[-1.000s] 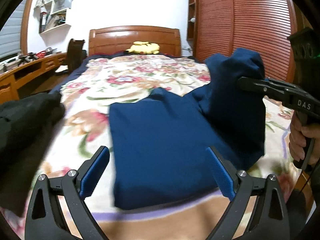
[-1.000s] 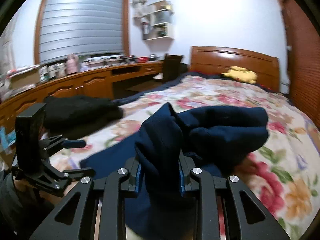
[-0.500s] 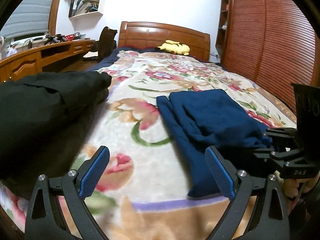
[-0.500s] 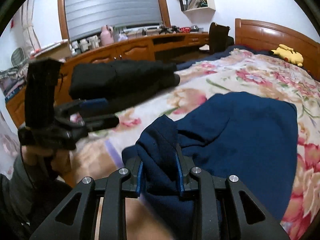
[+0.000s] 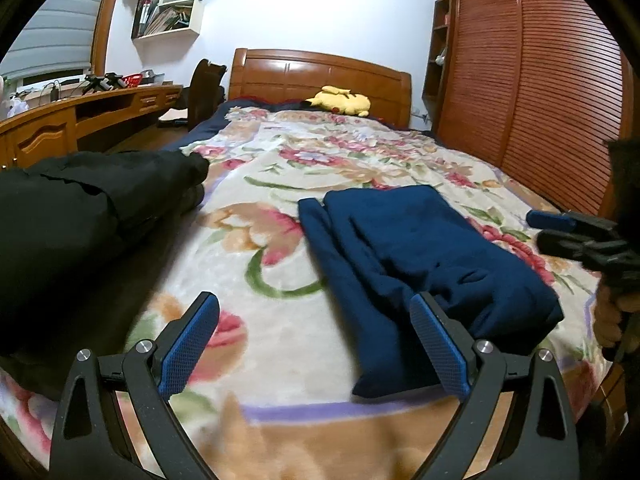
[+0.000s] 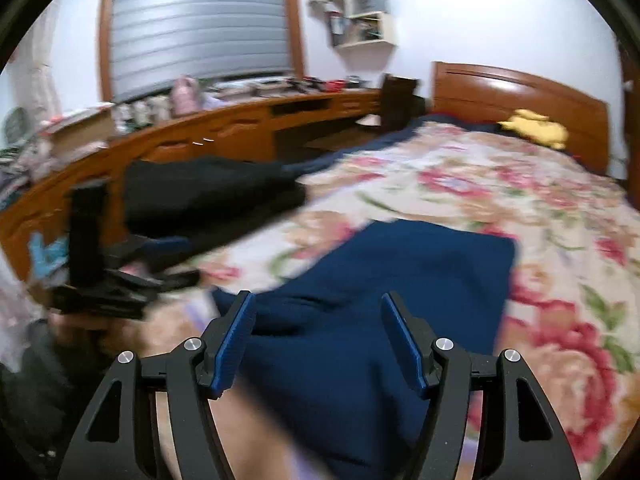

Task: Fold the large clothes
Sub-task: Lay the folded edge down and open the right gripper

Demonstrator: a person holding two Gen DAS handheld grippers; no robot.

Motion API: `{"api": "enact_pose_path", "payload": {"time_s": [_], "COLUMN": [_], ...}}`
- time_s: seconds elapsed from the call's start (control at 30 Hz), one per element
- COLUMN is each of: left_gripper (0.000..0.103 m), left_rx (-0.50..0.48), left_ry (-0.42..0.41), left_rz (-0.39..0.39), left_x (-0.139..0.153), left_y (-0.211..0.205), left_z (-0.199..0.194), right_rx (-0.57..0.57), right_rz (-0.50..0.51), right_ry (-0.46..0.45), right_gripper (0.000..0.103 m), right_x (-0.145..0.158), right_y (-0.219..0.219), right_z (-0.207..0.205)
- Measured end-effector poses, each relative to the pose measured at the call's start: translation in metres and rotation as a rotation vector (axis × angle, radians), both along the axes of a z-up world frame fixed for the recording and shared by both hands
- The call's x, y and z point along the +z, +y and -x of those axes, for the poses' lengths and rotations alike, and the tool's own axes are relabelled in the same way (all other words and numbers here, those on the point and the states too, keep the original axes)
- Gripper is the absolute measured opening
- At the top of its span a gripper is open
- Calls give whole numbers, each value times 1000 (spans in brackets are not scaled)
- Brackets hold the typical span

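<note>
While the navy garment (image 5: 420, 256) lies folded on the bed (image 5: 280, 184), the right gripper (image 6: 318, 340) has just been opening, nothing pinched; the left gripper (image 5: 316, 344) gapes empty too.

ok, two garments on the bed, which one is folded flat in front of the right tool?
The dark blue folded garment, lying flat on the floral blanket. The bulky black garment sits apart, heaped at the bed's desk-side edge.

yellow plush toy (image 5: 340, 101) by wooden headboard (image 5: 320, 76) | wall shelf (image 5: 168, 8) | slatted wardrobe (image 5: 540, 92)
</note>
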State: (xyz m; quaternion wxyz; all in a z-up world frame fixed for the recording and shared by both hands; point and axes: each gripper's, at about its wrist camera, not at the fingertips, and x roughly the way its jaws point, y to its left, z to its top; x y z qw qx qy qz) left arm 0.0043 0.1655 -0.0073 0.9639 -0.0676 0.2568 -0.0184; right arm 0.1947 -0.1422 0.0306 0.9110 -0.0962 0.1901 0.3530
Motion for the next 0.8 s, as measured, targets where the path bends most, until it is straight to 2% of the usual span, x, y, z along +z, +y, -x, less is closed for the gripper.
{"api": "enact_pose_path", "payload": {"time_s": [0.03, 0.1, 0.17, 0.3, 0.47, 0.63, 0.73, 0.77, 0.8], "left_gripper": [97, 97, 97, 97, 97, 97, 97, 94, 86], "left_rx": [-5, -17, -23, -50, -81, -133, -151, -148, -151], "left_ry": [-4, -12, -18, -24, -27, 10, 27, 34, 40], "left_rz": [-1, -8, -9, 12, 2, 2, -19, -20, -15], "left_x": [1, 3, 4, 6, 7, 1, -3, -4, -5], "left_y": [-3, -8, -12, -21, -37, -55, -66, -67, -68], "left_z": [1, 2, 2, 0, -3, -10, -13, -14, -16], "right_rx": [-52, -106, -113, -96, -77, -72, -73, -75, -77], "right_rz": [22, 59, 78, 79, 55, 23, 15, 8, 1], "right_ry": [-11, 1, 25, 57, 103, 122, 113, 109, 104], "right_gripper": [62, 43, 38, 33, 33, 33, 33, 33, 33], "right_x": [-5, -18, -30, -47, -54, -52, -57, -60, -62], "right_y": [-4, -1, 7, 19, 33, 23, 15, 2, -4], "right_z": [-8, -21, -30, -38, -61, -66, -53, -42, -36]}}
